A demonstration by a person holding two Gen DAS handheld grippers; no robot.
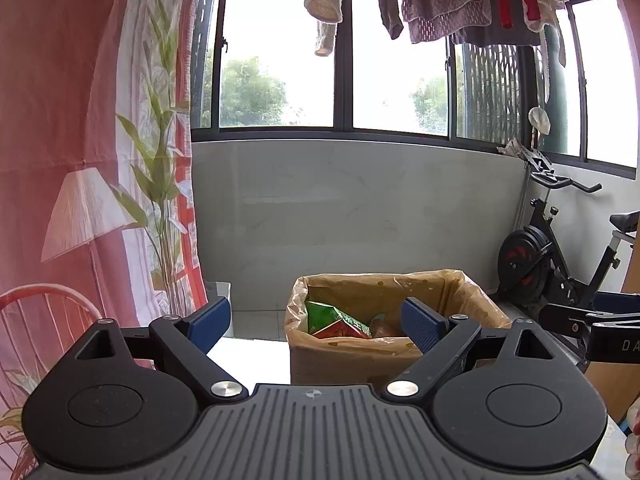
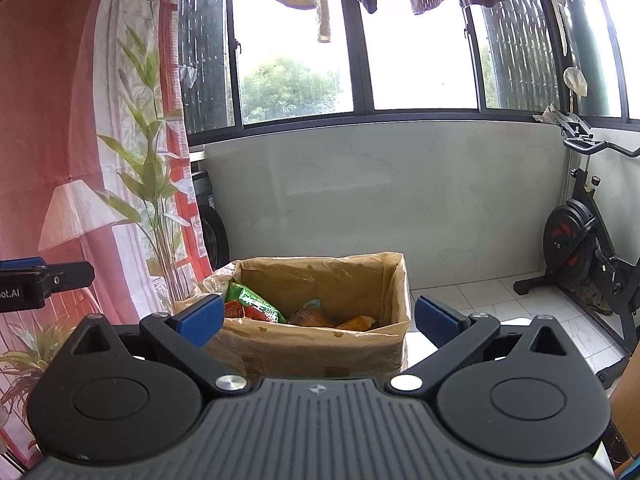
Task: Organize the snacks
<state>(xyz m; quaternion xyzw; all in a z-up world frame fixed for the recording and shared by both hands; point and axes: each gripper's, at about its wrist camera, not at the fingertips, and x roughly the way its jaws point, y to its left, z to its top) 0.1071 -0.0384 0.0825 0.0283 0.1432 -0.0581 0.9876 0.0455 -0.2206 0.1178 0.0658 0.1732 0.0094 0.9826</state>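
A cardboard box lined with a tan plastic bag (image 1: 472,300) (image 2: 396,288) stands ahead of both grippers. Inside lie a green and red snack packet (image 1: 332,320) (image 2: 252,304) and orange snack packets (image 2: 320,316). My left gripper (image 1: 316,324) is open and empty, held just before the box. My right gripper (image 2: 318,318) is open and empty, also just before the box. The right gripper's side shows at the right edge of the left wrist view (image 1: 592,320). The left gripper's side shows at the left edge of the right wrist view (image 2: 36,280).
A pink printed curtain (image 1: 80,160) (image 2: 80,140) hangs at the left. An exercise bike (image 1: 560,256) (image 2: 588,248) stands at the right. A white low wall under windows (image 1: 340,208) is behind the box. Laundry (image 1: 440,0) hangs overhead.
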